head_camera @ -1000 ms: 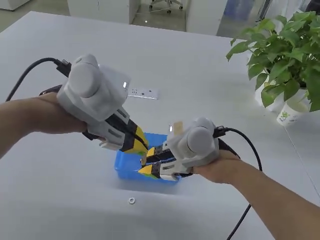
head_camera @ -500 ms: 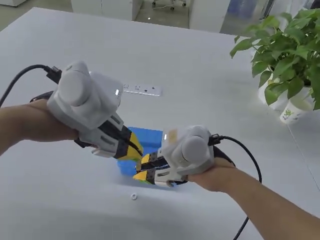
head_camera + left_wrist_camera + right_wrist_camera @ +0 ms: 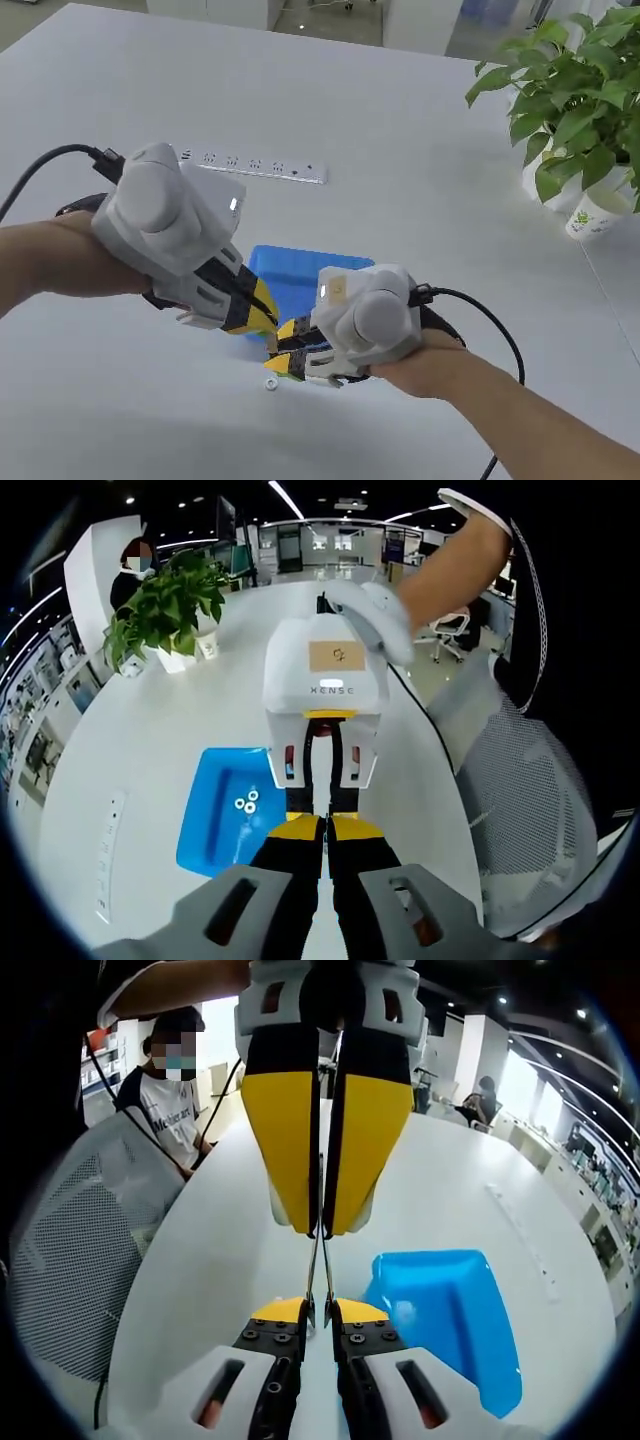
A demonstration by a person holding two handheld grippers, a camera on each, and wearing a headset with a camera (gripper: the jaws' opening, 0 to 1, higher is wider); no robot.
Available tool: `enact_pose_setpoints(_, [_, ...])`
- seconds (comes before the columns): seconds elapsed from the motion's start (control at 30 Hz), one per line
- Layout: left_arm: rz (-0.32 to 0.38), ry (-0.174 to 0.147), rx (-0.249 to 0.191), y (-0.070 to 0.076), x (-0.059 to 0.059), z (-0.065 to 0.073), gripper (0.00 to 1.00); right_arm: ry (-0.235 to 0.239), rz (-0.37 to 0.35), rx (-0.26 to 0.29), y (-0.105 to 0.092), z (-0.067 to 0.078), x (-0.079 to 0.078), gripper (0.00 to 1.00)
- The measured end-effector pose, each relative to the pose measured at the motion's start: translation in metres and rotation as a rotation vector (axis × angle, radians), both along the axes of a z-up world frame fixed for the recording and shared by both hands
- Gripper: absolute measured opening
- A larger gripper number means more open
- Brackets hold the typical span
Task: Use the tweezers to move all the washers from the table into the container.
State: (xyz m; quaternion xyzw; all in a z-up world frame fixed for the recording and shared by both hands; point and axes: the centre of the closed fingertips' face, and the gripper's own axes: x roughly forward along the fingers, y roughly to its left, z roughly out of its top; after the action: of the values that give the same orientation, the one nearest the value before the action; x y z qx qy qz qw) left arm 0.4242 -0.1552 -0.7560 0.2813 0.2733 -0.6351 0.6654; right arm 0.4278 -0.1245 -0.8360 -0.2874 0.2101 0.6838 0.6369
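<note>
Now the left hand-held gripper [image 3: 266, 318] and right hand-held gripper [image 3: 280, 362] meet tip to tip, both clamped on the tweezers [image 3: 318, 1260], with the container [image 3: 300, 275] on their far side and a washer [image 3: 271, 383] on the surface [image 3: 400, 150] just nearer.

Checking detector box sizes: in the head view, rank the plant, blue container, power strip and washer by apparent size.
1. plant, though cropped by the frame
2. blue container, partly hidden
3. power strip, longer but thin
4. washer
</note>
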Motion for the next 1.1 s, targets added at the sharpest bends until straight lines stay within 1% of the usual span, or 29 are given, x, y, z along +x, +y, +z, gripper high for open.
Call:
enact_pose_setpoints(0.37, [-0.005,0.023,0.012,0.002,-0.007,-0.013,0.05,0.011,0.010,-0.010,0.000,-0.014,-0.008,0.12])
enact_pose_setpoints(0.67, [-0.006,0.036,0.016,0.002,-0.008,-0.020,0.05,0.020,0.014,-0.013,0.000,-0.021,-0.011,0.12])
enact_pose_setpoints(0.93, [-0.002,0.054,0.020,0.004,-0.011,-0.029,0.05,0.033,0.024,-0.023,0.001,-0.030,-0.015,0.12])
enact_pose_setpoints(1.1, [0.000,0.056,0.020,0.004,-0.010,-0.031,0.05,0.034,0.027,-0.027,0.001,-0.032,-0.014,0.12])
